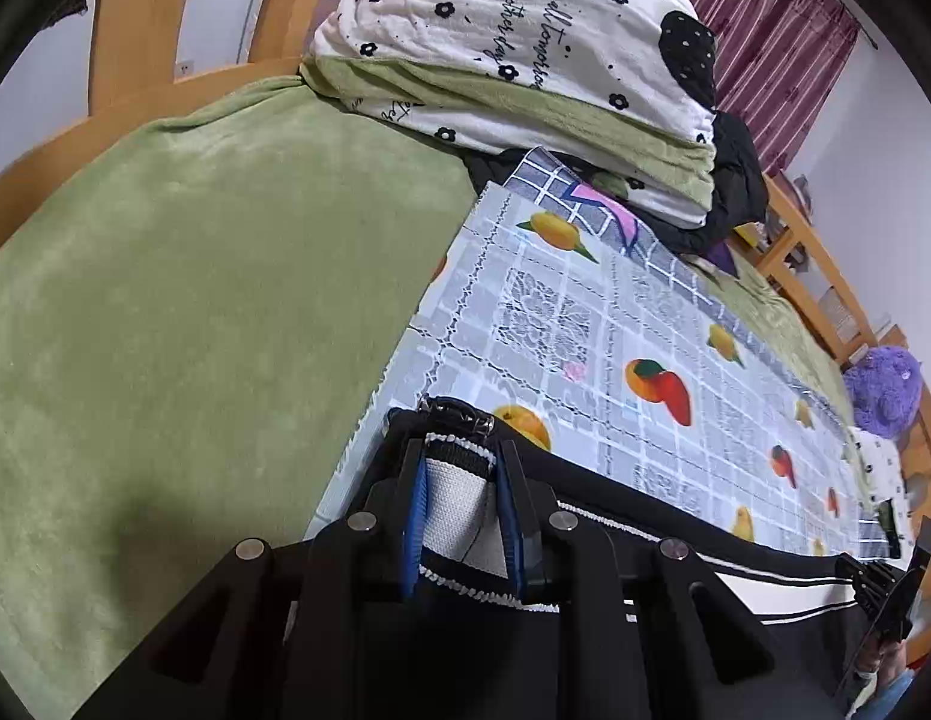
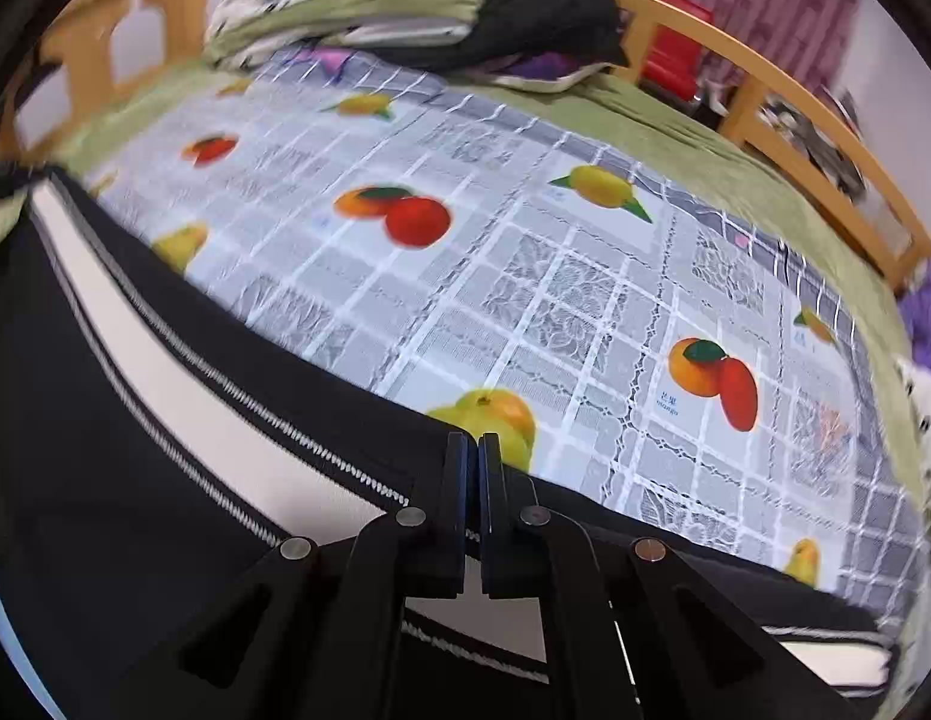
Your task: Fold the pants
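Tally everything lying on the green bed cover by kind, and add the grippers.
Grippers: 2, left gripper and right gripper
Pants: 1
Fruit-print cloth: 1
Folded quilt: 1
Heap of dark clothing: 1
Purple plush toy: 1
Total: 7

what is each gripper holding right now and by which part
Left gripper clamps the black pants at the white side stripe by the end; right gripper pinches their black edge.
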The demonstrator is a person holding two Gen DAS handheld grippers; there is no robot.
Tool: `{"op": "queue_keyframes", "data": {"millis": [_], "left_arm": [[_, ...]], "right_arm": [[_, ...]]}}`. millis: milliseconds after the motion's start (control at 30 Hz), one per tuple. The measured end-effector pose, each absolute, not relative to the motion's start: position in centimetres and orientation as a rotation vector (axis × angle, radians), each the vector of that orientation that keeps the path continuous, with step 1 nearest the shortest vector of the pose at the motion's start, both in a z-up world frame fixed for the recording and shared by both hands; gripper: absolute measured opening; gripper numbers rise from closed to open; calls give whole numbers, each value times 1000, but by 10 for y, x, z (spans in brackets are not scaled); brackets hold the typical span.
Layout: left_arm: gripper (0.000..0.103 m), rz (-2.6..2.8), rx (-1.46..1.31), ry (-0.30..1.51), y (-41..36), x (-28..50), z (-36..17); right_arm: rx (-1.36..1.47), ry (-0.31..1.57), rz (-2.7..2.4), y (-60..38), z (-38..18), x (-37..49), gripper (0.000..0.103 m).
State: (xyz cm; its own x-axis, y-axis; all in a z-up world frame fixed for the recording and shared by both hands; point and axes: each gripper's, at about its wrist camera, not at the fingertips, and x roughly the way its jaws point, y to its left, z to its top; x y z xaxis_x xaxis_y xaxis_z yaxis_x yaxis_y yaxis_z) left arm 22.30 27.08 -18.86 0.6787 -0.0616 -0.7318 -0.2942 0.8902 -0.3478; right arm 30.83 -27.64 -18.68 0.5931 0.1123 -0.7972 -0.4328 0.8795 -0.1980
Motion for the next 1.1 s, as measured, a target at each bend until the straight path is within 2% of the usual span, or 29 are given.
{"op": "queue_keyframes", "data": {"millis": [100,233,300,367,400,433,633,800,933,1100], "left_arm": [[21,175,-434,859,265,231,-202],[25,190,-406,869,261,230,-205],[32,199,-384,885,258,228,-200],[50,198,-373,916,256,221,-194],[51,176,-367,916,252,212,-189],[51,162,-359,909,249,205,-185],[52,46,-403,897,225,121,-162],[52,-12,-587,914,225,47,-182],[50,43,-710,935,240,26,-212],[50,107,-790,809,265,28,-229]], "right_arm": [[-410,909,292,-270,-211,317,3],[-330,889,255,-277,-209,314,7],[-320,891,235,-281,-205,309,18],[-257,857,173,-293,-193,296,27],[-206,832,153,-301,-186,290,36],[-124,807,122,-313,-178,279,41],[121,824,-37,-341,-148,225,41],[174,820,-41,-317,-118,175,44],[165,844,-31,-291,-101,143,43],[157,766,18,-259,-85,97,45]]}}
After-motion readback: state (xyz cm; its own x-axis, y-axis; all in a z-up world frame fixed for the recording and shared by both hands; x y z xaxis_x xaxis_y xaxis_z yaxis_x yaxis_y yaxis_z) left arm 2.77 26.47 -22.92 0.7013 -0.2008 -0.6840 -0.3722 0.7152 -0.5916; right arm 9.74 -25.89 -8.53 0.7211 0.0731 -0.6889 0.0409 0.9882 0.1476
